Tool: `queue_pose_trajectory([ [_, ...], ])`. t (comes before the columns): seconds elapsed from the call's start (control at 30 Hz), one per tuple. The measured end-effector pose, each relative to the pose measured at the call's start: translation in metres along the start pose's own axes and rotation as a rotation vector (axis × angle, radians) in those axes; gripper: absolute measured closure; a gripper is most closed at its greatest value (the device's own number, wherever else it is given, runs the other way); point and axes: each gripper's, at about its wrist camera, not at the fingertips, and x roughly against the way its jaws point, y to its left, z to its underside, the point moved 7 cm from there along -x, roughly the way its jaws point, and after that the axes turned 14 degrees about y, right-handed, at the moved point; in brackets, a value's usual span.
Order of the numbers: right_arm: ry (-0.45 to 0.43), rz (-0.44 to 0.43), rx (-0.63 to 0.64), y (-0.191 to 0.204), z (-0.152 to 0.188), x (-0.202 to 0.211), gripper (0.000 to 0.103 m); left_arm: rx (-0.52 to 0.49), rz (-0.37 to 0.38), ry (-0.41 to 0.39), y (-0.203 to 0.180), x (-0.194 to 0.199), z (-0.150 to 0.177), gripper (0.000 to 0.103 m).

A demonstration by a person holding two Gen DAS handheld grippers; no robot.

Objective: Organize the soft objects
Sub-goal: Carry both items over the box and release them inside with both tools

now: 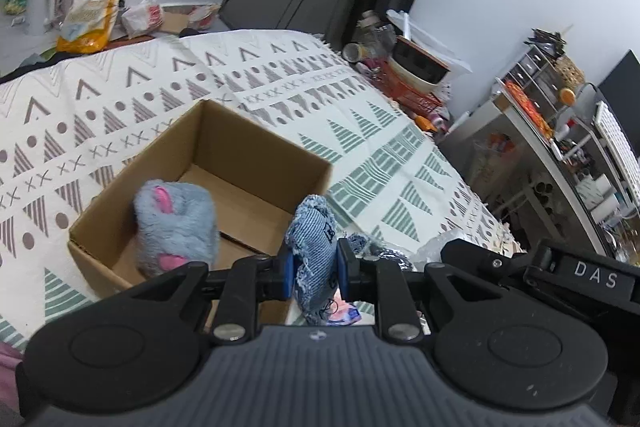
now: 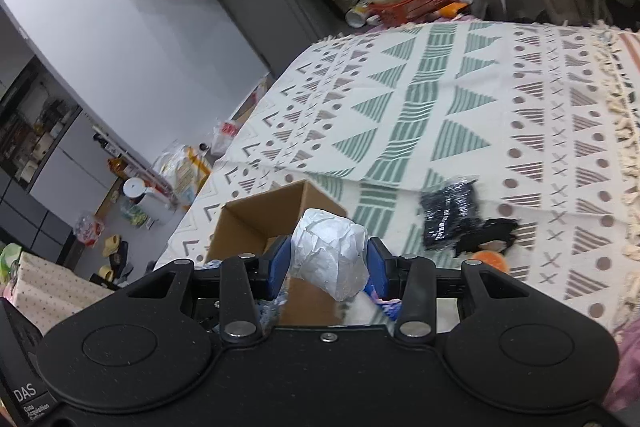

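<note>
Up close, the left gripper [image 1: 314, 269] has its blue fingers [image 1: 289, 273] pressed against a frayed denim soft toy [image 1: 314, 247], which stands upright between them. Just ahead and left of those fingers, an open cardboard box [image 1: 256, 143] sits on a patterned bedspread [image 1: 360, 131] with a grey plush mouse [image 1: 174, 223] inside. The right gripper [image 2: 328, 263] clamps a crumpled white wad [image 2: 330, 255]; the same box lies just beyond it, and a black sequined pouch [image 2: 450, 213] rests ahead to the right.
</note>
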Motion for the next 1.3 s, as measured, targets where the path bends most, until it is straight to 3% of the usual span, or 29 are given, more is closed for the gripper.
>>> queue_pose_trajectory([
  [0.47, 0.072, -0.039, 0.018, 0.026, -0.001, -0.045, 0.061, 0.123, -0.087, 0.064, 0.041, -0.021, -0.006, 0.083],
  [0.57, 0.085, -0.052, 0.024, 0.033, -0.003, -0.053, 0.061, 0.143, -0.119, 0.072, 0.046, -0.024, -0.006, 0.073],
  [0.63, 0.096, -0.06, 0.025, 0.038, -0.004, -0.058, 0.061, 0.168, -0.153, 0.08, 0.051, -0.025, -0.008, 0.058],
  [0.73, 0.11, -0.066, 0.025, 0.043, -0.004, -0.066, 0.061, 0.208, -0.166, 0.042, 0.058, -0.019, -0.011, 0.048],
  [1.0, 0.143, -0.076, 0.006, 0.049, -0.003, -0.081, 0.059, 0.26, -0.173, 0.023, 0.069, -0.014, -0.016, 0.038],
  [1.07, 0.141, -0.084, -0.003, 0.048, -0.002, -0.08, 0.05, 0.272, -0.167, 0.022, 0.07, -0.014, -0.016, 0.037],
  [1.3, 0.111, -0.027, -0.016, 0.025, -0.004, -0.06, 0.035, 0.24, -0.156, 0.018, 0.059, -0.015, -0.014, 0.026],
])
